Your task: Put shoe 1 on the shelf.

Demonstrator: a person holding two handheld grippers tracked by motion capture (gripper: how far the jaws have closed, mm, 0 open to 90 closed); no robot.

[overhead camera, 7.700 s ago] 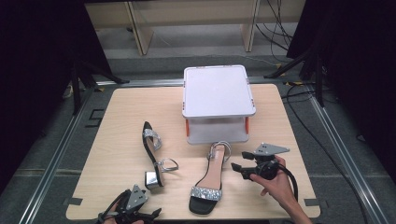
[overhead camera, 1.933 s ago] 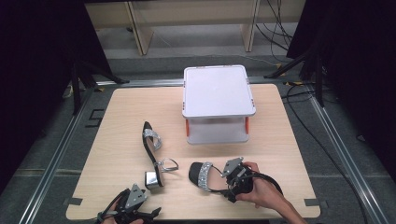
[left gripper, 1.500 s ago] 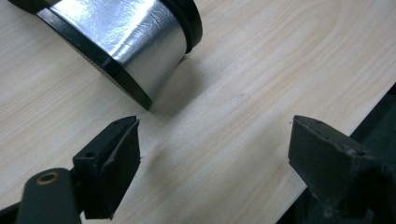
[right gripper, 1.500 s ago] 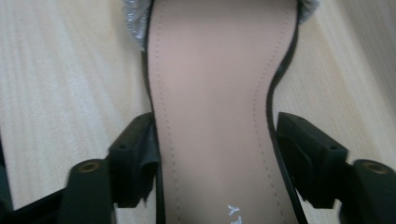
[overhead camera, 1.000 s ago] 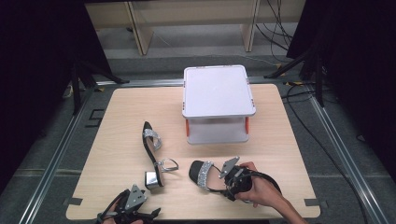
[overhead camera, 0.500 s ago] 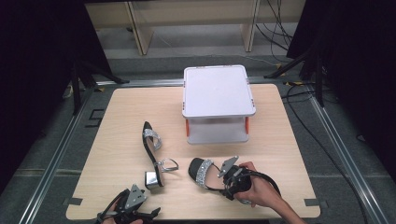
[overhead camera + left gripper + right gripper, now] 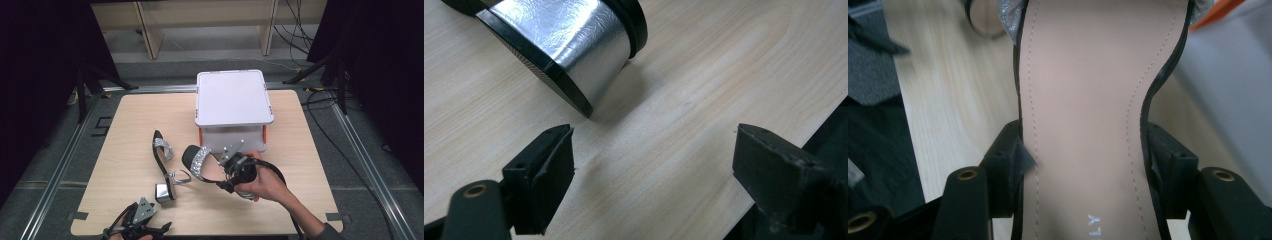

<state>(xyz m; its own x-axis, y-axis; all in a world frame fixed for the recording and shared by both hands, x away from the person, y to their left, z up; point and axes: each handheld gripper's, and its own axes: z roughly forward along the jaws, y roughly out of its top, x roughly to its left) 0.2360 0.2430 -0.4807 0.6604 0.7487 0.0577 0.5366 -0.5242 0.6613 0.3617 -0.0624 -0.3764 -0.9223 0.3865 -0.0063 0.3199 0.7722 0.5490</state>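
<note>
High view first. The white box [image 7: 234,100] sits at the far middle of the table [image 7: 125,115], so I'll use it as the anchor. The right gripper [image 7: 231,172] is just in front of the box, a bit toward its left corner, with the person's right hand [image 7: 265,182] wrapped around it. It's got a sandal [image 7: 197,162] clamped across the sole, and the toe end with the glittery strap sticks out to the left, lifted off the table. The second sandal [image 7: 162,162] lies flat on the table, further left of the box and nearer the person, silver block heel pointing at the near edge. The left gripper [image 7: 140,225] is way down at the near edge, well apart from the box, just beside that heel.

Left gripper view: jaws stand wide apart with nothing but bare table between them. The silver heel [image 7: 574,40] of the flat sandal sits just past the left jaw, close but not touching as far as I can tell.

Right gripper view: the beige insole [image 7: 1083,100] runs straight up between the two jaws, and both pads press on the black edges of the sole at its narrow waist. The grip has just tightened a little on it. The box's pale wall [image 7: 1233,85] is off to the right.
</note>
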